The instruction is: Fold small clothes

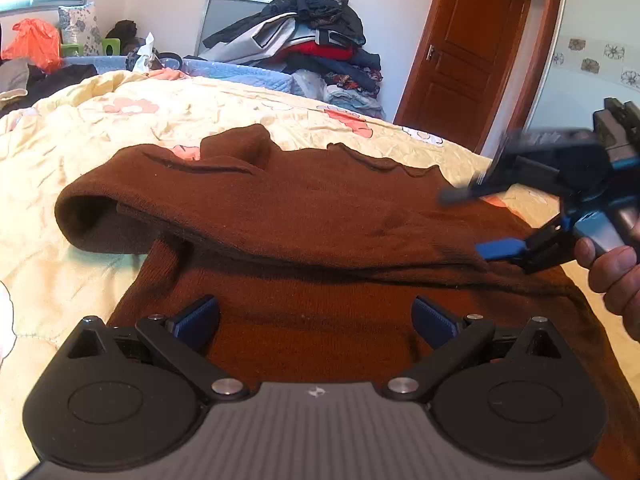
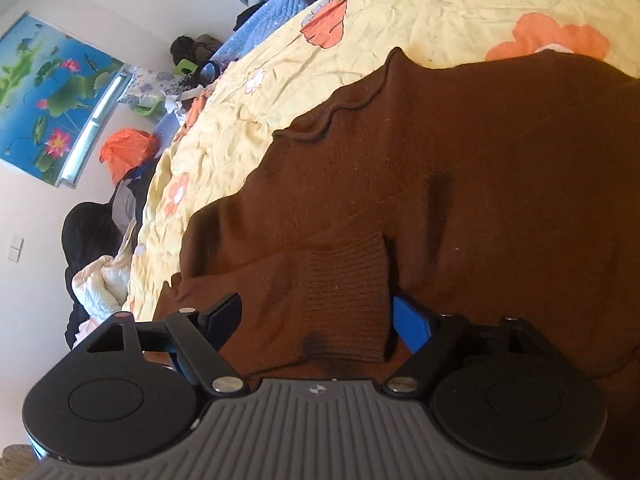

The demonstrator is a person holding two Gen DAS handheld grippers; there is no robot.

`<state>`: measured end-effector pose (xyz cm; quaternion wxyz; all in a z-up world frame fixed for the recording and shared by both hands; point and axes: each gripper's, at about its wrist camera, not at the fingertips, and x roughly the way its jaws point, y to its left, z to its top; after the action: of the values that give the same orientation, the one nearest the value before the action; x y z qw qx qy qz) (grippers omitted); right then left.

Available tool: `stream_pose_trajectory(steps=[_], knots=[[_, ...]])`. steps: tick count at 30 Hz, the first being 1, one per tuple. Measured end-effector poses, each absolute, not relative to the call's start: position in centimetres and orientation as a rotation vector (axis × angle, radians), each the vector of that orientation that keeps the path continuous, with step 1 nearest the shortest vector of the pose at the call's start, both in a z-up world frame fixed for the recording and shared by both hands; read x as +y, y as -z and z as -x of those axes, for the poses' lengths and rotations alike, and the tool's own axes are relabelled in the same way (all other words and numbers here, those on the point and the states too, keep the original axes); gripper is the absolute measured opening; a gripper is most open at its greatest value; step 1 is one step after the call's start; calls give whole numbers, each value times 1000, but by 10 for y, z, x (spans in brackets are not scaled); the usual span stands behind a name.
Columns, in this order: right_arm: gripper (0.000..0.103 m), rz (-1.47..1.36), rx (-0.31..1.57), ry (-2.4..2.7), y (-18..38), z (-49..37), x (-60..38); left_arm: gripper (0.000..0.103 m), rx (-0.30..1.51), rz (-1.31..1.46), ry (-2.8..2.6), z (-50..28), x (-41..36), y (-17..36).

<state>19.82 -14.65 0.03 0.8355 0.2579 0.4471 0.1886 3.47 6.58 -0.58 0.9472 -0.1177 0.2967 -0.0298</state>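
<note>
Both grippers hovered over the brown sweater on the quilt: left gripper spread empty above its body, right gripper nearer, straddling the folded sleeve's cuff, sleeve running crosswise ahead.

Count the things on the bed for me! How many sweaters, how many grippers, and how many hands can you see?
Sweaters: 1, the brown sweater on the bed
Grippers: 2, the left gripper and the right gripper
Hands: 1, a hand holding the right gripper
Total: 4
</note>
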Motion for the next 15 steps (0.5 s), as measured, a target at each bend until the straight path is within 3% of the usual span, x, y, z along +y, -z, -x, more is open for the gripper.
stream_pose_trajectory(steps=[1, 2, 3, 9, 15], knots=[[48, -507, 958, -385, 0, -199, -141, 103, 604, 243, 62, -35, 67, 6], [22, -470, 968, -364, 1, -200, -138, 103, 603, 245, 63, -35, 67, 6], [18, -457, 965, -366, 3, -200, -137, 103, 602, 246, 64, -35, 67, 6], [16, -470, 827, -457, -37, -187, -152, 103, 602, 247, 64, -33, 68, 6], [16, -460, 729, -324, -74, -188, -231, 103, 597, 258, 68, -33, 69, 5]])
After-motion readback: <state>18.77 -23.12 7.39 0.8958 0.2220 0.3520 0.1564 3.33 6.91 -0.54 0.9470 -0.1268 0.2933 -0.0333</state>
